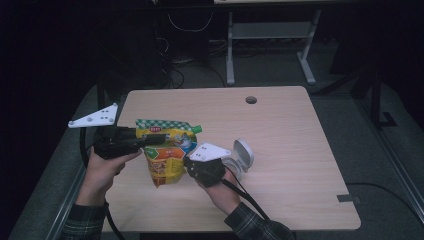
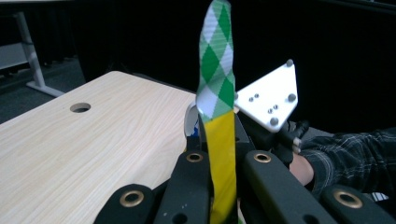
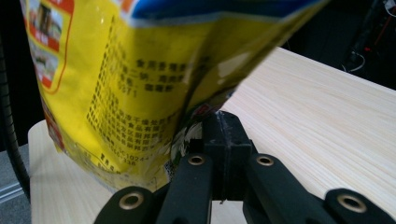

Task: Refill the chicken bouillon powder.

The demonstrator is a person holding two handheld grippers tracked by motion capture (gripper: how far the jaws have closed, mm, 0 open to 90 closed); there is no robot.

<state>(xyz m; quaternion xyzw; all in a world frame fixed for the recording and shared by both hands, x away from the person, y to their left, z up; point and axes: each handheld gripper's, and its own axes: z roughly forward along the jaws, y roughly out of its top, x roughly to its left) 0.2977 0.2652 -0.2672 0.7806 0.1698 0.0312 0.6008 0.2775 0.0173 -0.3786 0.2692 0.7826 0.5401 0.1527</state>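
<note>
A person is holding a yellow snack pouch (image 1: 167, 152) above the bench (image 1: 280, 150), at the left of centre in the high view, with one pair of tongs in each hand. The left tongs (image 1: 150, 140) are clenched on the pouch's upper edge, just under its green and white checked top strip (image 2: 215, 65); in the left gripper view the yellow edge is standing straight up between the two black jaws. The right tongs (image 3: 223, 140) are clenched on the lower corner of the pouch, at the bottom centre of the right gripper view. I judge that the step in hand is lifting and stretching the pouch between both grips. The next move probably calls for keeping both grips firm while moving the pouch, since the thin film could slip out.

The left hand (image 1: 102, 170) is coming in from the lower left, with its tongs pointing to the right, nearly level. The right hand (image 1: 215, 187) is coming in from the bottom centre, pointing up and left toward the pouch. A white roll of tape (image 1: 240, 157) is standing on the bench just right of the right hand.
</note>
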